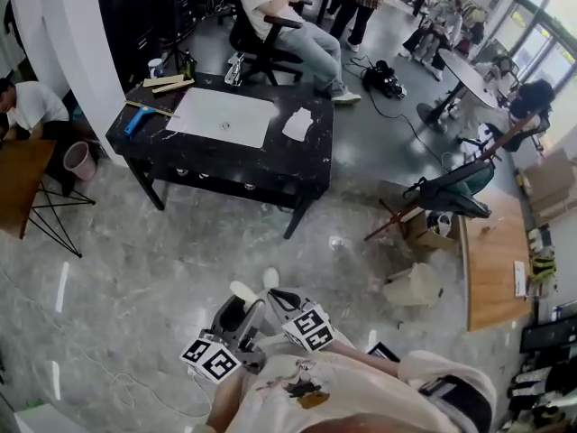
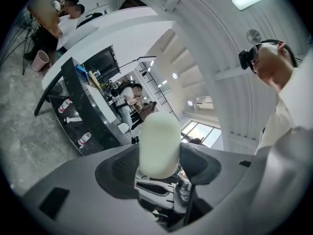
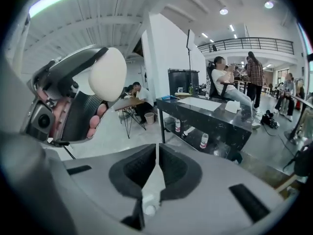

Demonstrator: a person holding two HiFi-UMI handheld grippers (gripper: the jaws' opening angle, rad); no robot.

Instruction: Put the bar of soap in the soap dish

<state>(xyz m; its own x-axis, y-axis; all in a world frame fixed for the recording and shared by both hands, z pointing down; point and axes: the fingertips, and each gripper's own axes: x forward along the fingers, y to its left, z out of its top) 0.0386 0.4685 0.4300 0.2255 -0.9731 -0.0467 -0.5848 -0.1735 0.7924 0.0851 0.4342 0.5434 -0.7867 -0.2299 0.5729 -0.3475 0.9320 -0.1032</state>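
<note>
The left gripper (image 1: 242, 303) is observed low in the head view, close to the person's body and well apart from the black table (image 1: 306, 165), which stands across a stretch of grey marble floor (image 1: 162, 269). The bar of soap (image 2: 159, 142) is found clamped between the left gripper's fingers (image 2: 117, 168); in the left gripper view the dark pads are seen parted only as far as the bar's width, with the pale, rounded bar standing up beyond the tips. The same bar is recorded in the head view (image 1: 243, 291) as a white oval at the front of that gripper. In the right gripper view it shows at the upper left, carried on the left gripper (image 3: 78, 97). The right gripper (image 3: 156, 153) is noted just beside the left one in the head view (image 1: 281, 300). Its fingers (image 3: 134, 173) are seen brought fully together, and nothing is held between them. A white mat (image 1: 225, 115) is noted on the table top, with a small white object (image 1: 297, 124) lying just beside its right edge. A soap dish cannot be made out with certainty at this range. The bar is therefore recorded as held in the air, away from the table.
</note>
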